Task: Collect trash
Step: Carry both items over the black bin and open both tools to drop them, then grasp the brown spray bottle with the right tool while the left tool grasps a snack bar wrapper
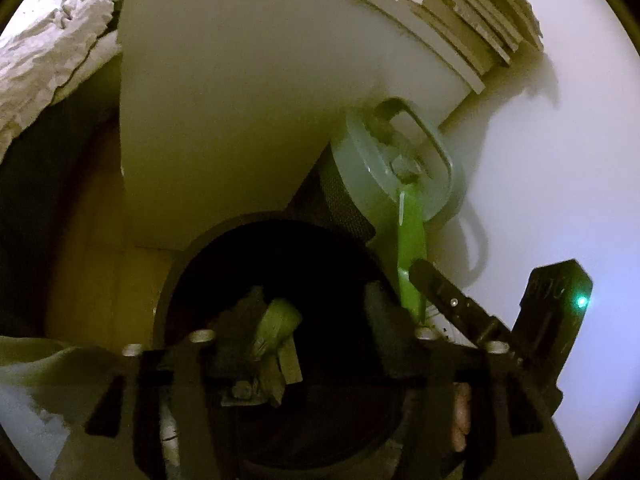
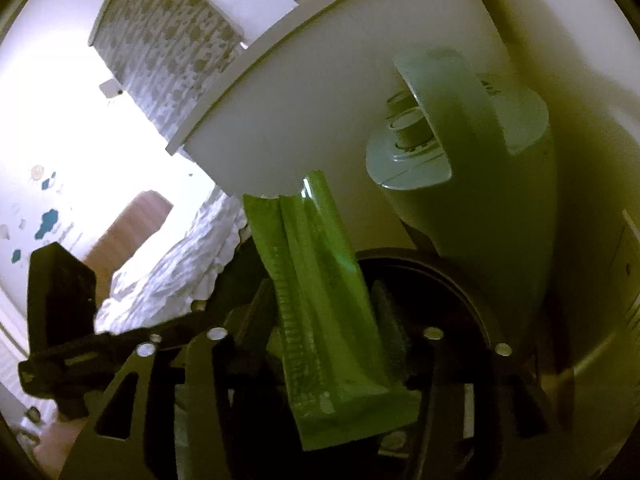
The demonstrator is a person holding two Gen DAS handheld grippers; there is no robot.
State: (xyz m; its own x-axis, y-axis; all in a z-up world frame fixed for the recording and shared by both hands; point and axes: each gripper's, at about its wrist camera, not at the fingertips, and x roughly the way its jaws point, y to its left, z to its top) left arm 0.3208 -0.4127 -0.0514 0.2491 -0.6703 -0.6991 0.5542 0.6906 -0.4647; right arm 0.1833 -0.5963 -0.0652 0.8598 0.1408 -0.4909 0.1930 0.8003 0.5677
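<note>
In the right wrist view a long green wrapper (image 2: pixel 320 280) hangs flat between the fingers of my right gripper (image 2: pixel 324 308), above the dark round bin (image 2: pixel 448 272). The jaws stand apart and the pads do not press on it. In the left wrist view the same wrapper (image 1: pixel 410 248) shows edge-on beside the right gripper's finger (image 1: pixel 436 284). My left gripper (image 1: pixel 308 316) is open over the bin's black mouth (image 1: pixel 208 264). A crumpled green piece of trash (image 1: pixel 278 326) lies down inside the bin, between the left fingers.
A pale device with a loop handle (image 1: pixel 400 168) (image 2: pixel 460 160) stands right behind the bin. A white panel (image 1: pixel 240 100) leans over it. A bed with a crumpled white cover (image 1: pixel 48 52) (image 2: pixel 168 272) lies to the left, over a wooden floor (image 1: pixel 92 240).
</note>
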